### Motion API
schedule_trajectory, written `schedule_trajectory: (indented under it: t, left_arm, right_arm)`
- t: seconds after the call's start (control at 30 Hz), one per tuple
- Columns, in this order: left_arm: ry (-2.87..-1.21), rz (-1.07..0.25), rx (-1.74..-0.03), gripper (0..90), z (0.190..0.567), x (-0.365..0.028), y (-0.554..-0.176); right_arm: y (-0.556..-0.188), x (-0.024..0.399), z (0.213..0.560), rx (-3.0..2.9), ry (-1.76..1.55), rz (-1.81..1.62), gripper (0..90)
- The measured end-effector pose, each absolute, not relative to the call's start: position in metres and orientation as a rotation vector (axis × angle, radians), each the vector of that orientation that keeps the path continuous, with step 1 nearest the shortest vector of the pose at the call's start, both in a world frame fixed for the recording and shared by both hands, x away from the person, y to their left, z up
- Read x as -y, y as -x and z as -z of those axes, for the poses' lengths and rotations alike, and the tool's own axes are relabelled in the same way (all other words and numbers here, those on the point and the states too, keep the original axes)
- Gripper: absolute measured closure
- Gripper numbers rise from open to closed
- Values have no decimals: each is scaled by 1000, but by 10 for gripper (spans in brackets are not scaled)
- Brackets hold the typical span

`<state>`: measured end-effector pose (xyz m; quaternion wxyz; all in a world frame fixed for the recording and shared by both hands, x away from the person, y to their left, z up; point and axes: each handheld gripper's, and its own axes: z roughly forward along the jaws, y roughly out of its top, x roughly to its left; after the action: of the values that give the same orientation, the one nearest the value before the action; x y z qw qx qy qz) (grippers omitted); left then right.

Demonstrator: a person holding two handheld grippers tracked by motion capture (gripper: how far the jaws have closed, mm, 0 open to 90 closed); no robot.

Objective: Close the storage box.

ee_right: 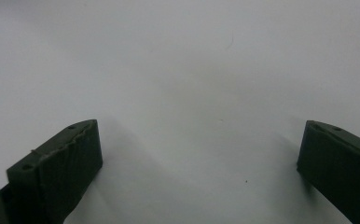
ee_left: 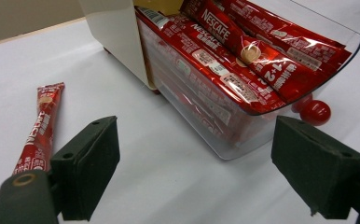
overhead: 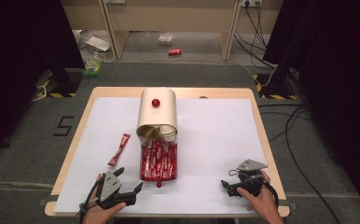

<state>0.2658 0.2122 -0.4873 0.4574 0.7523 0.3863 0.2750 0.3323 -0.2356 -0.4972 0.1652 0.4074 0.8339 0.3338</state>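
1. We see the loose sachet lying flat on the counter, left of the clear drawer of sachets.
2. Its long axis runs away from us, leaning right at the far end.
3. Our left tool, jaws spread and empty, sits just near of it, far closer than the right tool, also spread and empty.

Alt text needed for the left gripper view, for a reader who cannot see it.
A clear drawer packed with red coffee sachets is pulled out of a cream box on a white table. The left tongs stand open in front of it, a loose sachet lying to their left.
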Motion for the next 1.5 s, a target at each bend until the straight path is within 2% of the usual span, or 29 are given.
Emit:
schedule_trajectory:
  t: [0.33,0.57,1.1,1.37,1.5]
  left_arm:
    - [-1868,-677,-966,144,490,-210,-270]
    - [-1868,-688,-967,91,487,-208,-273]
    - [-1819,-650,-1003,99,483,-207,-283]
    - [-1803,-645,-1029,137,483,-206,-293]
    - [-1804,-640,-1041,122,483,-204,-299]
  right_arm:
    - [-332,236,497,-2375,-1159,-952,3]
    - [-332,236,497,-2375,-1160,-952,3]
    - [-333,236,497,-2374,-1158,-952,3]
    - [-333,235,497,-2374,-1161,-953,3]
    - [-333,236,497,-2374,-1160,-954,3]
